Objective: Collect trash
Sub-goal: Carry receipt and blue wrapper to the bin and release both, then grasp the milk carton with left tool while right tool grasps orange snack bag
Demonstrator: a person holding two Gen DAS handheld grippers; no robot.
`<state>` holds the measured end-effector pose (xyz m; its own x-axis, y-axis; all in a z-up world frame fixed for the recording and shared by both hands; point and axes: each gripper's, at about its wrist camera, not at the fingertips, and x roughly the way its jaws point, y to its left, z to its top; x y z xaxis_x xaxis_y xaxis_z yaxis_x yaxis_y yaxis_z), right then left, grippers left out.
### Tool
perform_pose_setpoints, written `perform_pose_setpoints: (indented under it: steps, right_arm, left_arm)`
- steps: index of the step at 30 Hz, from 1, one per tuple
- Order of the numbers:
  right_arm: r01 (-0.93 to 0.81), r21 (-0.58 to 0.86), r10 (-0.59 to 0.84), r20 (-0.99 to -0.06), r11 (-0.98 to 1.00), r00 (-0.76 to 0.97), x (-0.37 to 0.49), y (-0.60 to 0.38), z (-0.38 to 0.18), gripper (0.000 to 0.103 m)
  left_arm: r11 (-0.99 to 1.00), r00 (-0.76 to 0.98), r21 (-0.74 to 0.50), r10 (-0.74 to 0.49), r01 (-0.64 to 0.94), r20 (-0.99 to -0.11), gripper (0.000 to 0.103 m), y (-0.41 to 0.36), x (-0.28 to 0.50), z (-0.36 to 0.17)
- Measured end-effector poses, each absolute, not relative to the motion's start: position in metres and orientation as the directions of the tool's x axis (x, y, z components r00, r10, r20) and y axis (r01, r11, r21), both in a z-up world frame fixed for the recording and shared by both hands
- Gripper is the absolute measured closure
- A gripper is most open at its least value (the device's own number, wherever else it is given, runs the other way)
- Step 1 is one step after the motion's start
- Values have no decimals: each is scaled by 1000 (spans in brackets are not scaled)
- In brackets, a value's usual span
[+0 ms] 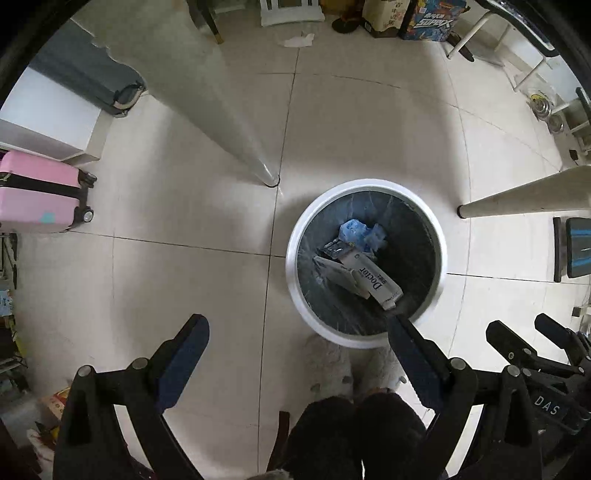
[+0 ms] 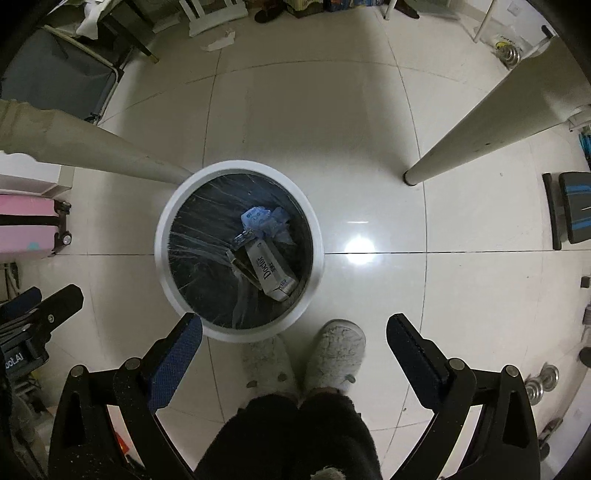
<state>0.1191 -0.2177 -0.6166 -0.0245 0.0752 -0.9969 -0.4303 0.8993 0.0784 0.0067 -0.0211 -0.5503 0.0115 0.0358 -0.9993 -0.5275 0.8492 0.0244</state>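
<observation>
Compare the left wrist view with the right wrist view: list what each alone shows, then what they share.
Only the left wrist view shows the colourful boxes along the far wall and the open left gripper.

Only the right wrist view shows the dumbbell weights, the ceiling-light glare on the tiles and the open right gripper.

Both show the white trash bin, the Doctor box and blue wrapper inside it, the crumpled paper on the floor, the pink suitcase and the fuzzy slippers.

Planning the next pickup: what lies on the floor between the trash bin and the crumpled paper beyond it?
Only bare floor tiles lie between the trash bin and the crumpled paper; the right wrist view shows it best.
</observation>
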Motion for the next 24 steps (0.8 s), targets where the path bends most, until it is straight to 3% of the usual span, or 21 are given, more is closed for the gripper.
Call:
perform_pose_setpoints:
  steps: [9,24]
  right_arm:
    - [-455,60,77,-997,889,20,99,-226,-528,2]
    - [-470,109,150,-987,876,52,64,-229,-311,2]
  left_arm:
    - [855,32,-2,17,-518,-999,4,-39,-7,-485]
    - [862,117,-9,59,-507,-991,4,-46,-40,-296]
